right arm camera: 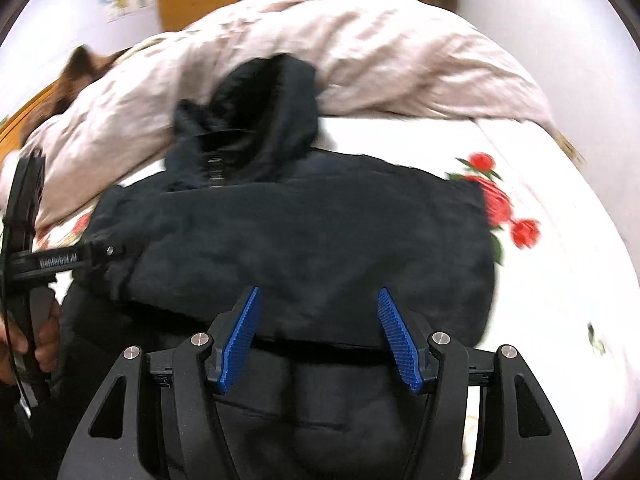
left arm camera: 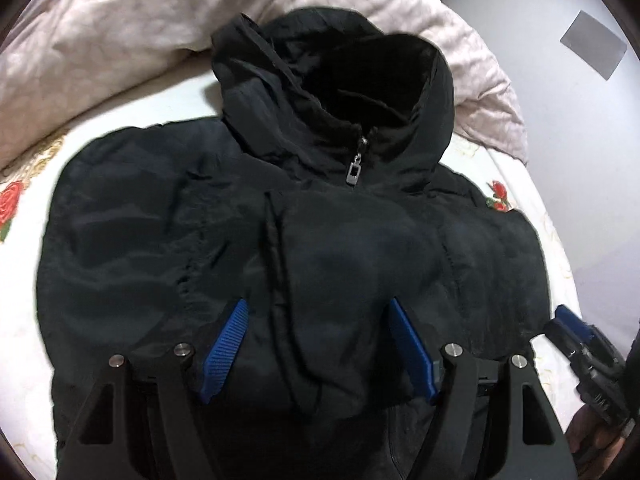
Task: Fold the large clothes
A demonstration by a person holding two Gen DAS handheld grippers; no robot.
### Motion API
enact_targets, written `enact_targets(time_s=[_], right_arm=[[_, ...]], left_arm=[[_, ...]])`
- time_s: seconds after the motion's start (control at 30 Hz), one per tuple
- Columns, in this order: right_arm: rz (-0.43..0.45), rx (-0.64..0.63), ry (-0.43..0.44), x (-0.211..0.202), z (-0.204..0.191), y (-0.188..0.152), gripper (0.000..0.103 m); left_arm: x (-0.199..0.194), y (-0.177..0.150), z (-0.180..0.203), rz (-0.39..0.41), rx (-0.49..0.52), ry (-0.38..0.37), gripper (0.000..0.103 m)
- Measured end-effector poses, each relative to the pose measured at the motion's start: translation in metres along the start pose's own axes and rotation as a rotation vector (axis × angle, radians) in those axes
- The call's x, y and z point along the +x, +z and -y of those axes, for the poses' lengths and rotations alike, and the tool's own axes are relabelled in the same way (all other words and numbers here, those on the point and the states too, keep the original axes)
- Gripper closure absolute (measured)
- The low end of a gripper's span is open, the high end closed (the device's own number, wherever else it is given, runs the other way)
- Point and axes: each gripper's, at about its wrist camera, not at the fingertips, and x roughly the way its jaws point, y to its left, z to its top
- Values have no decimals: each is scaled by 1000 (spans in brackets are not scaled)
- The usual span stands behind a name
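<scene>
A black hooded jacket (left arm camera: pixel 280 240) lies front up on the bed, zipped, hood (left arm camera: pixel 344 92) toward the far side, with its sleeves folded in over the body. It also shows in the right wrist view (right arm camera: pixel 312 232), blurred. My left gripper (left arm camera: pixel 318 312) is open and empty, hovering over the jacket's lower middle. My right gripper (right arm camera: pixel 318 300) is open and empty over the jacket's lower right part. The right gripper shows at the left wrist view's right edge (left arm camera: pixel 576 328). The left gripper shows at the right wrist view's left edge (right arm camera: pixel 100 252).
The jacket rests on a white bedsheet with red roses (right arm camera: pixel 560 240). A crumpled pale pink duvet (left arm camera: pixel 100 40) is heaped along the far side behind the hood. A grey floor (left arm camera: pixel 580 120) lies past the bed's right edge.
</scene>
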Motion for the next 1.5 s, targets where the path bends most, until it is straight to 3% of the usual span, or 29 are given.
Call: enact_targets(time_s=[0.03, 0.07, 0.13, 0.23, 0.33, 0.53, 0.67, 0.77, 0.83, 0.97, 1.07, 1.17, 1.27, 1.5], right_arm=[[1, 24, -13, 1, 9, 0, 42], [3, 49, -23, 1, 18, 0, 42], [16, 88, -41, 0, 33, 2, 42], [42, 119, -59, 0, 48, 9, 42], [63, 138, -57, 12, 53, 19, 42], [-57, 142, -42, 81, 58, 10, 43], [-58, 148, -46, 90, 59, 6, 43], [-77, 136, -54, 79, 59, 14, 43], [-42, 139, -44, 62, 62, 21, 43], [39, 132, -40, 37, 73, 39, 43], [45, 120, -58, 45, 84, 57, 43], [13, 137, -66, 67, 97, 69, 43], [-53, 149, -87, 97, 107, 64, 43], [-76, 178, -90, 116, 112, 52, 42]], left_arm=[[-1, 1, 3, 17, 11, -9, 62], [-5, 2, 8, 30, 28, -8, 83], [-18, 8, 14, 86, 60, 8, 88], [-25, 16, 13, 136, 102, 85, 88], [-10, 17, -5, 97, 50, 99, 88], [16, 5, -11, 102, 95, 149, 84], [25, 3, -7, 109, 125, 177, 80], [10, 7, -9, 100, 101, 178, 77], [-9, 7, -11, 115, 90, 170, 73], [-48, 7, -13, 195, 76, 180, 70], [-55, 22, -3, 240, 71, 161, 64], [-27, 35, 11, 218, 113, 146, 64], [22, 34, 8, 117, 141, 194, 64], [45, 27, 5, 147, 212, 227, 62]])
